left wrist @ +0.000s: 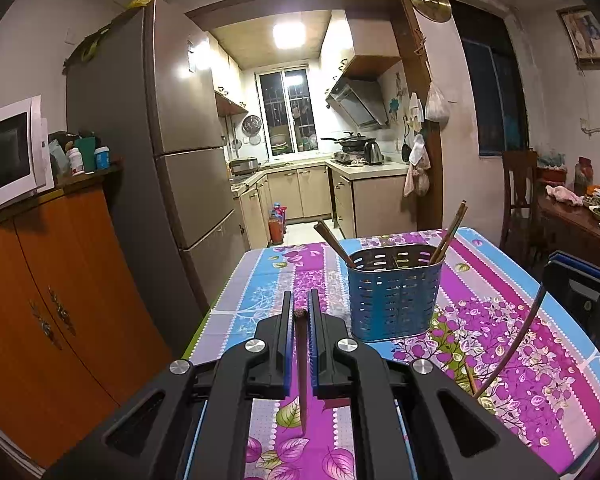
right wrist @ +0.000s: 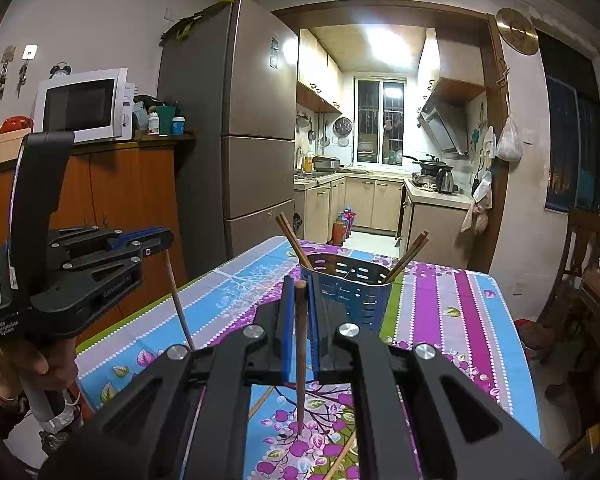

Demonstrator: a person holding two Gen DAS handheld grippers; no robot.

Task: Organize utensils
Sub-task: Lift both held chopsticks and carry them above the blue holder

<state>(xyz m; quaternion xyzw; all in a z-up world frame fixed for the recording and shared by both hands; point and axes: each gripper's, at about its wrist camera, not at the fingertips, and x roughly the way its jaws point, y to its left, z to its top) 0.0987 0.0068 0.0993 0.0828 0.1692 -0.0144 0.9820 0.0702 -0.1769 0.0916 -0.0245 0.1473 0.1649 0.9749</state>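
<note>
Both the left gripper (left wrist: 300,312) and right gripper (right wrist: 300,300) have jaws clamped near the top of a thin, stiff, light, slippery brown wooden chopstick (left wrist: 301,380), likely to pivot.

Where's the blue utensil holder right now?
The blue utensil holder stands on the floral tablecloth, ahead and right of the left gripper in its view.

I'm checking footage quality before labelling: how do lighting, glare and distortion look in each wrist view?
Left wrist view: strong fisheye bending of the fridge, ceiling light blown out, dark corners, sharp blue holder. Right wrist view: same curvature, ceiling light overexposed, glare on the fridge, dim foreground around the right gripper.
</note>
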